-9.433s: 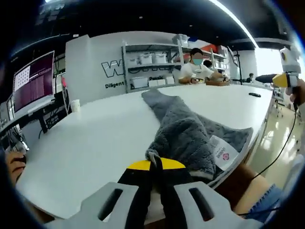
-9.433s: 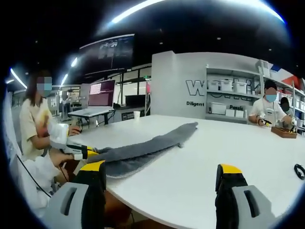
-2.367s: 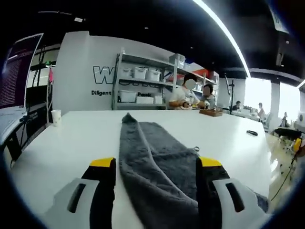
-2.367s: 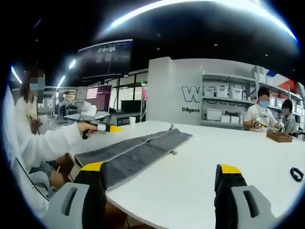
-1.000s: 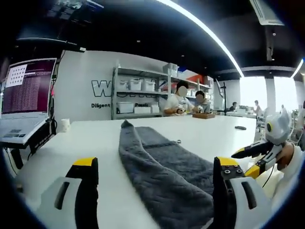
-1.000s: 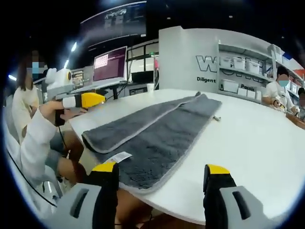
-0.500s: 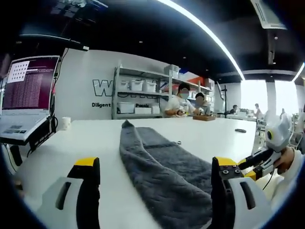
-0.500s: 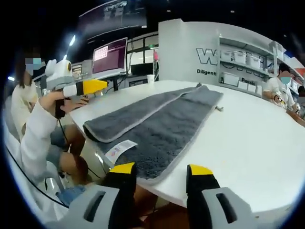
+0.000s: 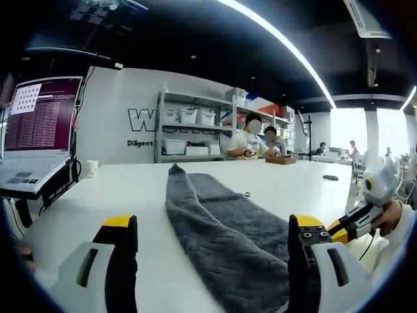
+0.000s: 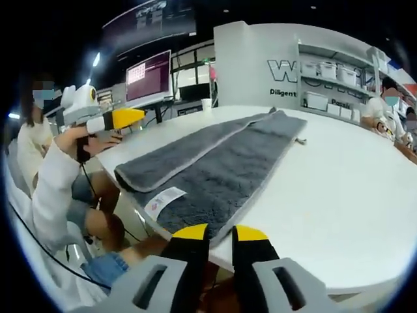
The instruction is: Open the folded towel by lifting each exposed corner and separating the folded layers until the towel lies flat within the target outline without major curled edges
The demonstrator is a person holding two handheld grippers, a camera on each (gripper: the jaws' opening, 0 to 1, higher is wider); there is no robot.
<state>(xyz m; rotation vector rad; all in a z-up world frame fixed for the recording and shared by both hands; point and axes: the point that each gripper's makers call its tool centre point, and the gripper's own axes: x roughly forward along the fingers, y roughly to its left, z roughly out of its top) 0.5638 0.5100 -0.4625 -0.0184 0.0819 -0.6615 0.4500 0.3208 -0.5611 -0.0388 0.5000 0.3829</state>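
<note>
A long grey towel lies lengthwise on the white table, with one long side folded over onto the middle as a strip. A white label shows near its end. My left gripper hovers open over the near end, one jaw on each side of the towel. In the right gripper view it is held off the table's left corner. My right gripper sits at the table's edge, jaws drawn to a narrow gap with the towel's near edge between them. It also shows at the right of the left gripper view.
A laptop and a paper cup stand at the table's left. Shelves with white bins and seated people are beyond the far end. A small black object lies at the far right. A person's sleeve is by the near corner.
My right gripper has come down to the towel's near edge and its jaws have closed from wide apart to a narrow gap. The left gripper stays open and has hardly moved.
</note>
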